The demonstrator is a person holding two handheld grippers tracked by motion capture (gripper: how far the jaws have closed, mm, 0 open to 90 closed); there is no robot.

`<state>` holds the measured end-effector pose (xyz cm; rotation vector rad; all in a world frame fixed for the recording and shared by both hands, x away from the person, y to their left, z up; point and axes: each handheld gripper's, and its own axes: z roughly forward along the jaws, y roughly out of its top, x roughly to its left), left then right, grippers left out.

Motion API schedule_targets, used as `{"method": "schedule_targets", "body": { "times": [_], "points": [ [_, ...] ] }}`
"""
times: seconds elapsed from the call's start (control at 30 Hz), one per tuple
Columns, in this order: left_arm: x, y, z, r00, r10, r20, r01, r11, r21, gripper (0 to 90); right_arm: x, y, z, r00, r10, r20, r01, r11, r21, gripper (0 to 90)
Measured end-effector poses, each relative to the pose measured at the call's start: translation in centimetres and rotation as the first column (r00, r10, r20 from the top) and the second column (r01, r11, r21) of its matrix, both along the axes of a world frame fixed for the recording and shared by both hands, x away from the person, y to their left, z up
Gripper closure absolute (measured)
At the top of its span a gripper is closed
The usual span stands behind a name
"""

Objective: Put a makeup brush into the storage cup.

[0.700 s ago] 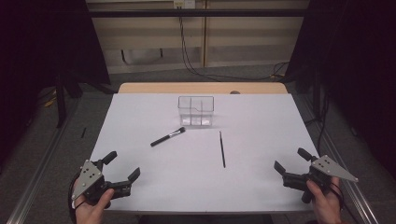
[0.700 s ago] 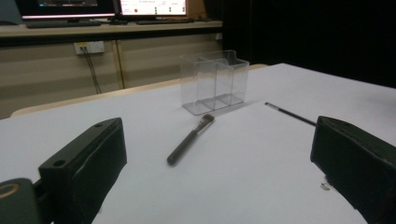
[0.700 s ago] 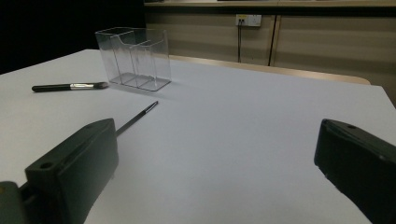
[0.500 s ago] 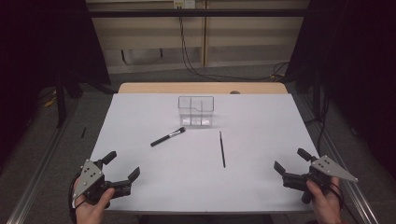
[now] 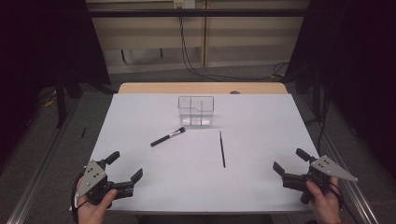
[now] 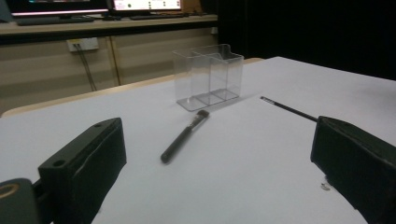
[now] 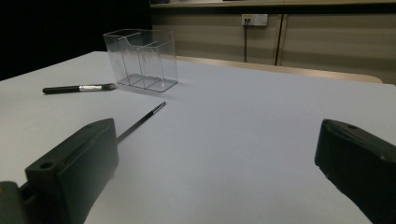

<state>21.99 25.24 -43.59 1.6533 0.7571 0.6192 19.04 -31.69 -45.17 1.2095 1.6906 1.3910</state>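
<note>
On the white worktop (image 5: 261, 186), a clear divided organizer (image 5: 196, 111) stands at the far middle. Near it lie a makeup brush (image 5: 168, 137) and what looks like a thin liner stick (image 5: 222, 148). Both the left tongs (image 5: 125, 166) and right tongs (image 5: 289, 161) gape empty; approach the brush handle squarely, mid-length.

black makeup brush (image 5: 167, 137) | flat, angled | thin black stick (image 5: 222, 149) | flat, well apart

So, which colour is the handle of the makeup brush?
Black handle on the makeup brush, clearest in the left gripper view.
</note>
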Motion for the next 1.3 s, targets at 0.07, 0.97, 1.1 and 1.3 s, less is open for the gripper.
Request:
{"method": "schedule_targets", "body": {
  "times": [0.07,0.97,1.1,1.3],
  "points": [
    [0.1,-0.3,0.2,1.0000,-0.004,0.009,0.004,1.0000,-0.004,3.3,0.0,0.0,0.0,1.0000,0.001,0.001,-0.001,1.000,-0.001,0.0],
    [3.3,-4.2,1.5,0.9964,-0.080,0.026,0.080,0.9968,0.001,2.6,0.0,0.7,0.0,0.9999,0.015,-0.005,-0.015,1.000,0.003,0.0],
    [4.4,-5.0,1.7,0.9953,-0.092,0.030,0.092,0.9957,-0.006,2.9,-0.1,0.6,0.0,0.9998,0.017,-0.005,-0.017,1.000,-0.001,0.0],
    [6.1,-5.8,2.2,0.9966,-0.072,0.042,0.073,0.9970,-0.025,2.8,-0.2,0.7,0.0,0.9999,0.017,-0.003,-0.017,1.000,-0.003,0.0]
  ]
}}
